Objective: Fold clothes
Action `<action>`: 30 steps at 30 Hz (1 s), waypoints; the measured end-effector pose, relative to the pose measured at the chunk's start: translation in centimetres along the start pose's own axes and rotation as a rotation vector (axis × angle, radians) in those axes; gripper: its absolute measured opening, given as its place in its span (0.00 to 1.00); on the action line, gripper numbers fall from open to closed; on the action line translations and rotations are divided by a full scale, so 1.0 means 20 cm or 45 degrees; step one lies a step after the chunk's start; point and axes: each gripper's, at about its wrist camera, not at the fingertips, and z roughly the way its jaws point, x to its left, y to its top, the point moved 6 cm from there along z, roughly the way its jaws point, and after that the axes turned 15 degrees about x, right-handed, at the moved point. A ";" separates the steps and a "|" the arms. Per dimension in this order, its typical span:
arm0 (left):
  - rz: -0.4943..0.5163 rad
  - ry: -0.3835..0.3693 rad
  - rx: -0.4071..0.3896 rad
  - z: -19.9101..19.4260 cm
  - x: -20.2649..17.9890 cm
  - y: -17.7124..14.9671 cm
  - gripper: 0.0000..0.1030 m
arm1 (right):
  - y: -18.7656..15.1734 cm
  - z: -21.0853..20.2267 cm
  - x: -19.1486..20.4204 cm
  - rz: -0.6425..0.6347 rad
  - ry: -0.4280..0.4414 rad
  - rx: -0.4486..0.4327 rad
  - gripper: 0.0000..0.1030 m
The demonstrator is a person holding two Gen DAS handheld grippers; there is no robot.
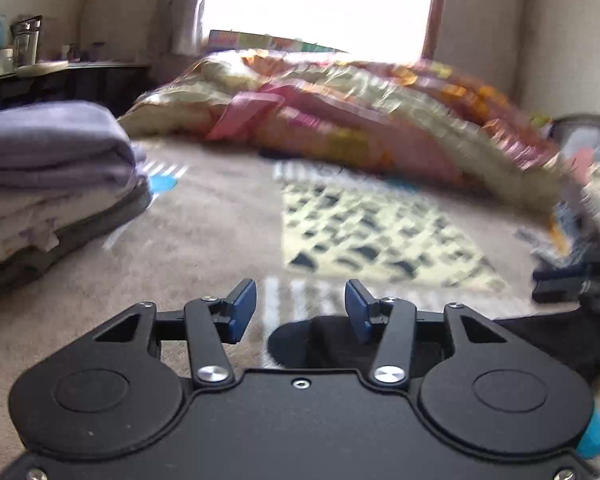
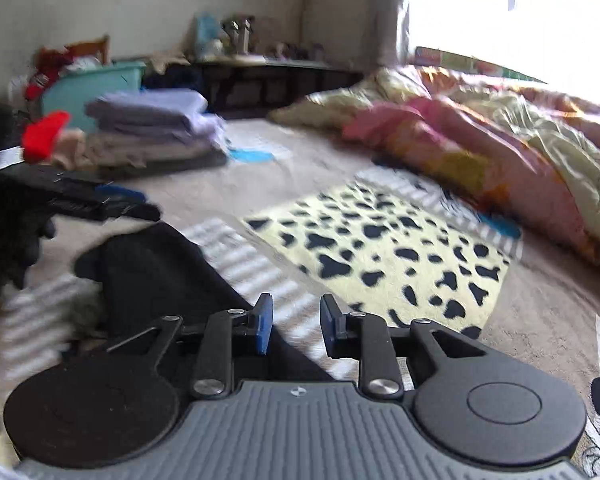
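Note:
A black garment lies on the bed sheet, below and left of my right gripper, which is open and empty above its right edge. In the left wrist view the same black garment lies just under my left gripper, which is open and empty. A yellow cloth with black spots lies flat ahead of the right gripper; it also shows in the left wrist view. The left gripper's body shows at the left of the right wrist view.
A stack of folded purple and pale clothes sits at the left, also in the right wrist view. A crumpled floral quilt lies across the back. A teal bin and a dark shelf stand by the wall.

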 end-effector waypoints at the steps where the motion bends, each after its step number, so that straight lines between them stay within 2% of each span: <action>1: 0.021 -0.071 0.000 -0.02 -0.01 -0.01 0.45 | -0.02 -0.02 0.04 -0.009 0.024 0.004 0.26; 4: 0.127 -0.250 0.055 -0.03 -0.08 -0.08 0.46 | -0.09 -0.01 0.15 -0.024 0.076 0.035 0.25; 6: 0.178 -0.278 0.130 0.04 -0.12 -0.14 0.46 | -0.14 0.04 0.21 -0.024 0.093 0.076 0.25; 7: 0.205 -0.213 0.165 0.10 -0.13 -0.16 0.43 | -0.17 0.08 0.23 -0.023 0.094 0.097 0.25; 9: 0.311 0.002 0.213 0.22 -0.14 -0.21 0.39 | -0.21 0.19 0.21 0.014 0.061 0.133 0.26; 12: 0.405 0.084 0.207 0.25 -0.18 -0.20 0.40 | -0.22 0.22 0.16 0.122 0.093 0.093 0.25; 14: 0.456 0.119 0.203 0.27 -0.20 -0.21 0.40 | -0.21 0.21 0.19 0.082 0.041 0.113 0.25; 18: 0.466 0.113 0.173 0.23 -0.20 -0.20 0.40 | -0.18 0.15 0.21 0.078 -0.043 0.098 0.26; 22: 0.353 -0.034 0.047 0.03 -0.20 -0.11 0.39 | -0.17 0.09 0.18 0.111 -0.069 0.028 0.28; 23: 0.355 -0.056 0.045 0.02 -0.21 -0.11 0.39 | -0.17 0.09 0.17 0.120 -0.077 0.025 0.29; 24: 0.368 -0.031 0.070 0.05 -0.21 -0.12 0.39 | -0.18 0.11 0.15 0.135 -0.085 0.046 0.29; 27: 0.438 0.146 0.234 0.24 -0.21 -0.21 0.41 | -0.23 0.22 0.09 0.243 -0.047 0.107 0.33; 30: 0.479 0.224 0.220 0.30 -0.23 -0.21 0.45 | -0.24 0.24 0.07 0.288 -0.035 0.078 0.32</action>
